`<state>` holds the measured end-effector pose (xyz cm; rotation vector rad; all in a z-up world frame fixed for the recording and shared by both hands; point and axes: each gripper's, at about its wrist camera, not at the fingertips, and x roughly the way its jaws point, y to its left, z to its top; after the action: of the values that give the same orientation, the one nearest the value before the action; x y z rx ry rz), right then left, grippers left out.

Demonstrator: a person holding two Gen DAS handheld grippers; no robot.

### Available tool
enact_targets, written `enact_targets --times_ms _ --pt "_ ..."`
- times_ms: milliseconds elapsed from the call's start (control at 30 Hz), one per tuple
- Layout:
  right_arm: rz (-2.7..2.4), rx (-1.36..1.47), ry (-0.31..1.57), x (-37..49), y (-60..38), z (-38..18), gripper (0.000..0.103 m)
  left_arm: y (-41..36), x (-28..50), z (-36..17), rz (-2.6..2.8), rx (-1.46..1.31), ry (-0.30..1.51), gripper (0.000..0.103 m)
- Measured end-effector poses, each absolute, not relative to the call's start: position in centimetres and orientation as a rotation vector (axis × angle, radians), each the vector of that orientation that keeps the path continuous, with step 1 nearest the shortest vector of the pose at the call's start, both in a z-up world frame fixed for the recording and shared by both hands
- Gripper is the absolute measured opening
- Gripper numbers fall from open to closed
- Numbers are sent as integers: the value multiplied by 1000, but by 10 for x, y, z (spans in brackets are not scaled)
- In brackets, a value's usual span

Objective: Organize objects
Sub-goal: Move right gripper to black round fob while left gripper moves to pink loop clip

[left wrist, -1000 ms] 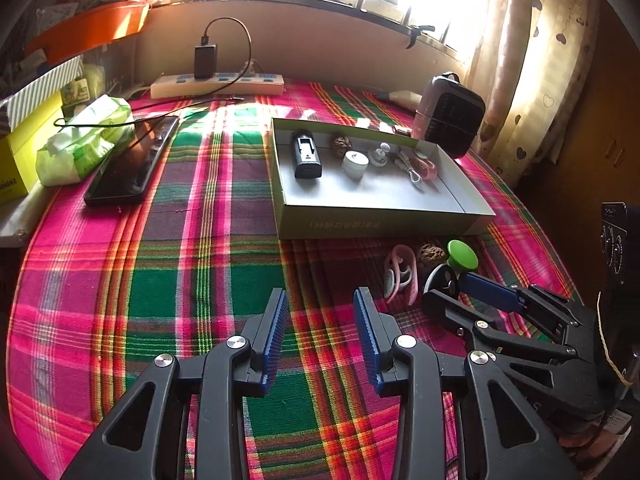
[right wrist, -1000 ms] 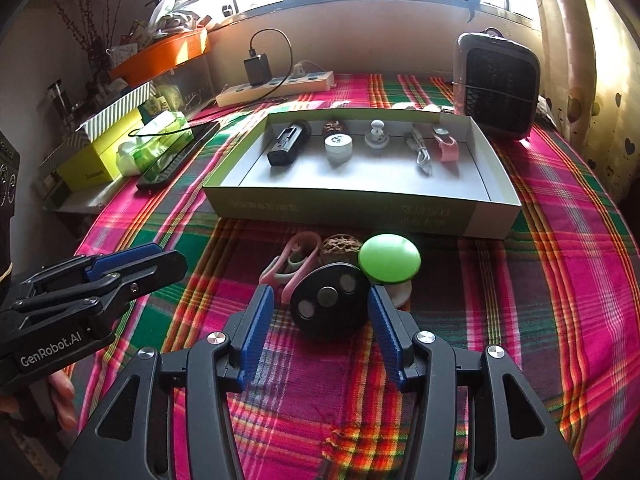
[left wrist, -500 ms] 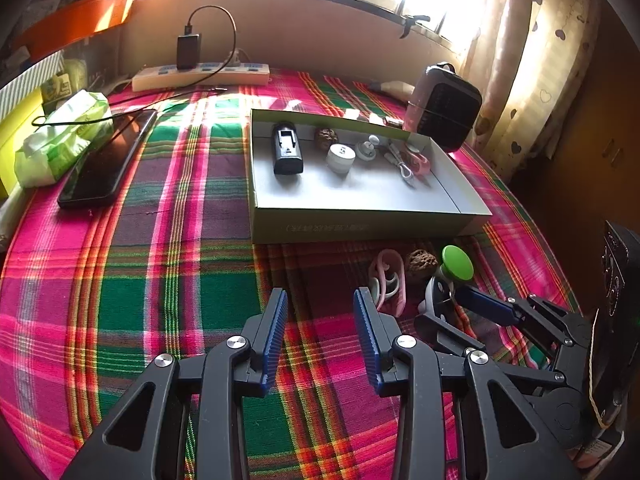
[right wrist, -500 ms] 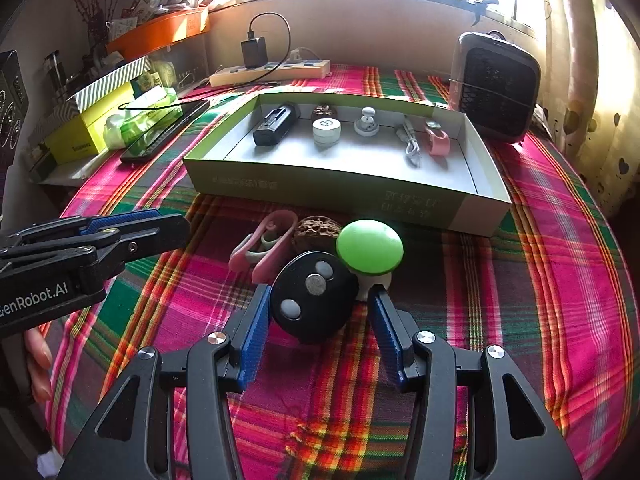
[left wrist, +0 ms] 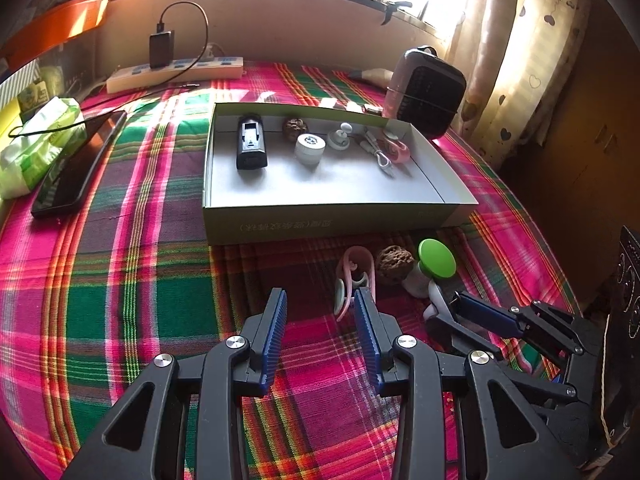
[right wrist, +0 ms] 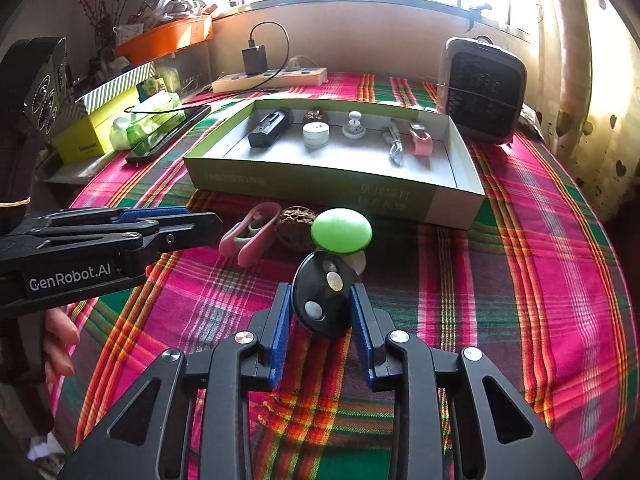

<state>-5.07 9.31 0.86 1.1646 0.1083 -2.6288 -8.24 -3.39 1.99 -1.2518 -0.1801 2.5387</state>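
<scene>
My right gripper is closing on a black round key fob. Both pads touch it, and it stands tilted up off the plaid cloth. Just beyond it lie a green-capped mushroom-shaped piece, a walnut and a pink clip, in front of the shallow green box. My left gripper hovers over the cloth with its jaws opening a little and nothing between them. Its right finger is beside the pink clip. The right gripper shows at lower right, near the green cap.
The box holds a black device, a walnut, white round pieces, a cable and a pink clip. A dark heater stands at its far right corner. A power strip, a phone and a tissue pack lie to the left.
The right jaws have closed in on the black key fob, which tipped up from lying flat. The left gripper has moved nearer the pink clip and the box.
</scene>
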Motion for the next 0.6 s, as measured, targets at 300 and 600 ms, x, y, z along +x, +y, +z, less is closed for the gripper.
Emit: enact_targets --times_ms 300,600 --pt "-2656 1143 113 -44 106 11 26 -27 -87 17 2528 -1260 -173 35" --pt "-2683 1142 119 -42 119 12 26 -13 -92 12 2501 -1273 -153 36"
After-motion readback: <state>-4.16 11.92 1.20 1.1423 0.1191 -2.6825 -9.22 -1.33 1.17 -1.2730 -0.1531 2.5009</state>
